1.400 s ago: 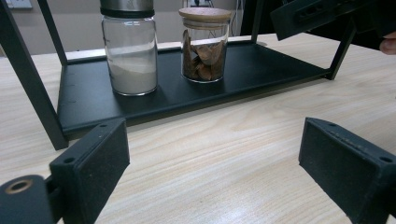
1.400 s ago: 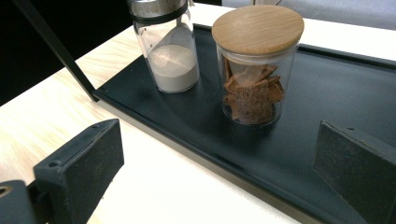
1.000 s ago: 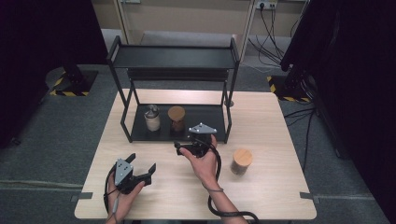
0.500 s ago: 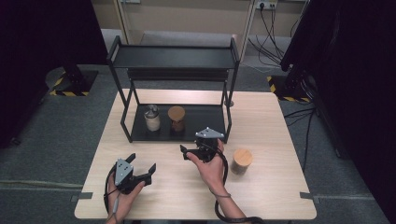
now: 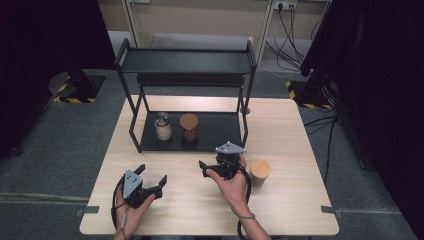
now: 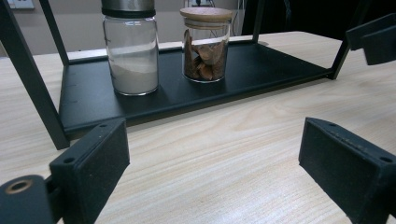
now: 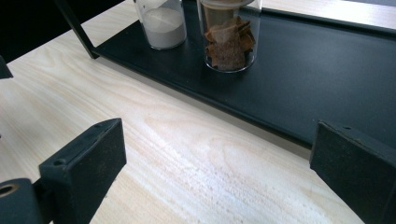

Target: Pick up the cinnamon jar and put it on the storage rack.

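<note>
Right gripper at centre frame, jaws apart and empty, loose jar just to its right

Jaws just closing a shade, yet wide apart, nothing between them but bare table. Left gripper parked at lower left, jaws wide too, empty. Loose jar upright on the table, lower right of centre, close by the right hand. Best play from here, by the look of it: swing the wrist round from the rack to the jar, stay level, straddle the glass below the wooden lid, close squarely, lift straight, mind the rack's front post. Count: three jars, with the powder jar and the bark jar on the lower shelf, one loose; two grippers; one rack
</note>
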